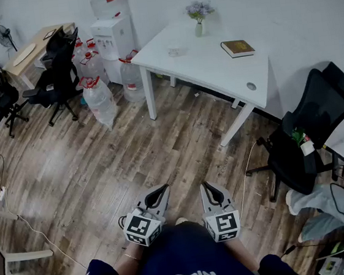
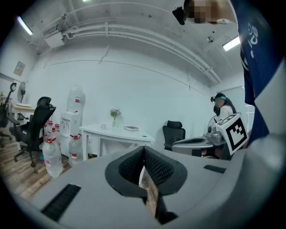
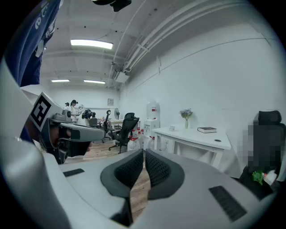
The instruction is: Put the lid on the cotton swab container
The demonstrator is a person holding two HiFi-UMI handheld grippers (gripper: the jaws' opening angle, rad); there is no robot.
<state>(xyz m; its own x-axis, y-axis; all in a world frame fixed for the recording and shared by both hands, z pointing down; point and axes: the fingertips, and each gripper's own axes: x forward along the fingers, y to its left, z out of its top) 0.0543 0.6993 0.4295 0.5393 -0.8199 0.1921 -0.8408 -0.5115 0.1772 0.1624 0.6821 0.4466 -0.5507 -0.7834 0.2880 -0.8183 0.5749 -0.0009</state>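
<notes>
A small clear container [image 1: 176, 51] stands on the white table [image 1: 213, 67] far ahead of me; it is too small to tell a lid from it. It also shows in the left gripper view as a small container [image 2: 103, 126] and in the right gripper view as a small container [image 3: 172, 128]. My left gripper [image 1: 164, 189] and right gripper [image 1: 205, 187] are held side by side close to my body, above the wood floor. Both are shut with nothing in them. The left gripper's pads [image 2: 143, 150] meet, and so do the right gripper's [image 3: 144, 154].
On the table are a vase of flowers [image 1: 199, 20] and a book [image 1: 238, 48]. A black office chair [image 1: 310, 130] stands to its right, water bottles [image 1: 99, 96] and a dispenser [image 1: 114, 32] to its left. A seated person [image 1: 328, 208] is at lower right. A cable [image 1: 41, 238] crosses the floor.
</notes>
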